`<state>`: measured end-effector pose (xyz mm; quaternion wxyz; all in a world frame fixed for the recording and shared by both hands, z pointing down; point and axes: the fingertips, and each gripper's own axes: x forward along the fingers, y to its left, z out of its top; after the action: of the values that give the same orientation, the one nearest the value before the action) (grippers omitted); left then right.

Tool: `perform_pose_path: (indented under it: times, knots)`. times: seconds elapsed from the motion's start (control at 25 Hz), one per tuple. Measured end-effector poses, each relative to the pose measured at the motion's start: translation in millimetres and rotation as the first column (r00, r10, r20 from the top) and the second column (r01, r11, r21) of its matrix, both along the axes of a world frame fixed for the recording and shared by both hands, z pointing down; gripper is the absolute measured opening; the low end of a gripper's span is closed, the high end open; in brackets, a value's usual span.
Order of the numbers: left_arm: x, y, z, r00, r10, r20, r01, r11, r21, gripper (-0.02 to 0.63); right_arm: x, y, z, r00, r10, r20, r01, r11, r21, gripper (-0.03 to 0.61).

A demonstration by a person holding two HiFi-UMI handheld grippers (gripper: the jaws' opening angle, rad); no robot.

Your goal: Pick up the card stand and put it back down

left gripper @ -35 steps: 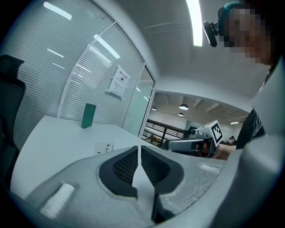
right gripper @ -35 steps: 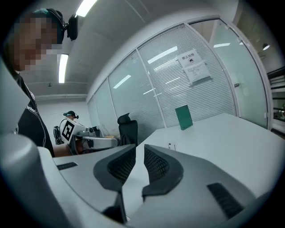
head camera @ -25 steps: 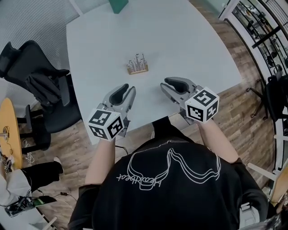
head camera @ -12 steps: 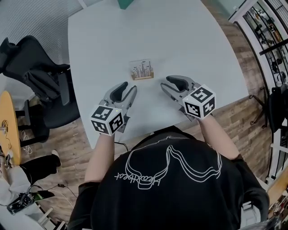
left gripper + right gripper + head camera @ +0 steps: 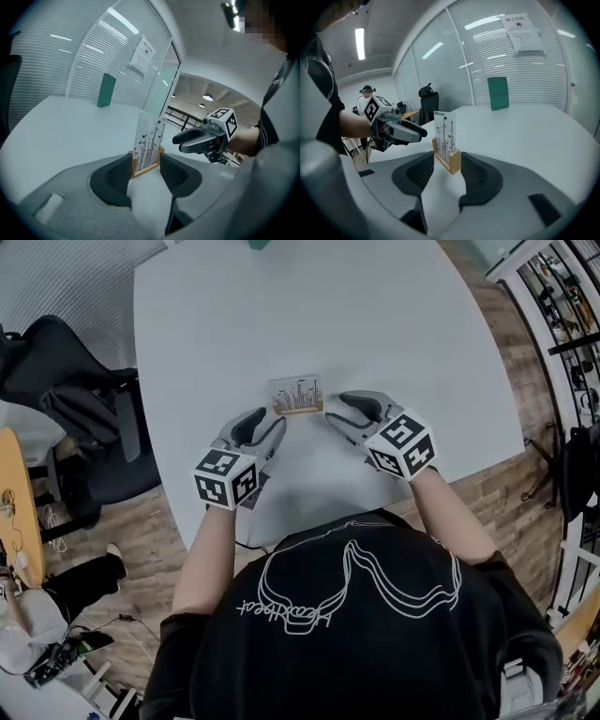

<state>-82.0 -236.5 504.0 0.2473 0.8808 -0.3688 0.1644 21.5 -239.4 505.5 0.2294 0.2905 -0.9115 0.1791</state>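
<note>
Standing mid-frame on the table in the head view, the card stand is unlifted. The left gripper and right gripper are near it.

Left gripper view: the jaws are wide, having just been opening, and frame the stand untouched.

Right gripper view: likewise.

Grasp, lift and set-down remain.

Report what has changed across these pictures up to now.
The left claw and right claw moved forward and closed in on the card stand from either side. Their jaws have just been opening, with nothing held. The card stand stays upright on the white table, untouched.
</note>
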Motion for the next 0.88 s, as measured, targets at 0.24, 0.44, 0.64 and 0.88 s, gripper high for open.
perform_pose_path:
  times: [0.24, 0.44, 0.64, 0.88]
  knots:
    - [0, -13, 20, 0.999, 0.018, 0.048, -0.019, 1.0, 0.008, 0.172, -8, -13, 23, 0.998, -0.04, -0.047, 0.04, 0.999, -0.005, 0.198]
    - [1, -27, 32, 0.998, 0.029, 0.064, -0.029, 1.0, 0.002, 0.172, -17, -25, 36, 0.994, -0.069, -0.079, 0.069, 0.998, -0.006, 0.198]
    - [2, -29, 40, 0.997, 0.029, 0.067, -0.028, 0.999, -0.02, 0.172, -27, -28, 43, 0.992, -0.09, -0.088, 0.089, 0.996, -0.014, 0.198]
    - [2, -32, 43, 0.996, 0.009, 0.09, -0.007, 1.0, -0.019, 0.17, -25, -31, 47, 0.99, -0.095, -0.105, 0.095, 0.995, -0.01, 0.184]
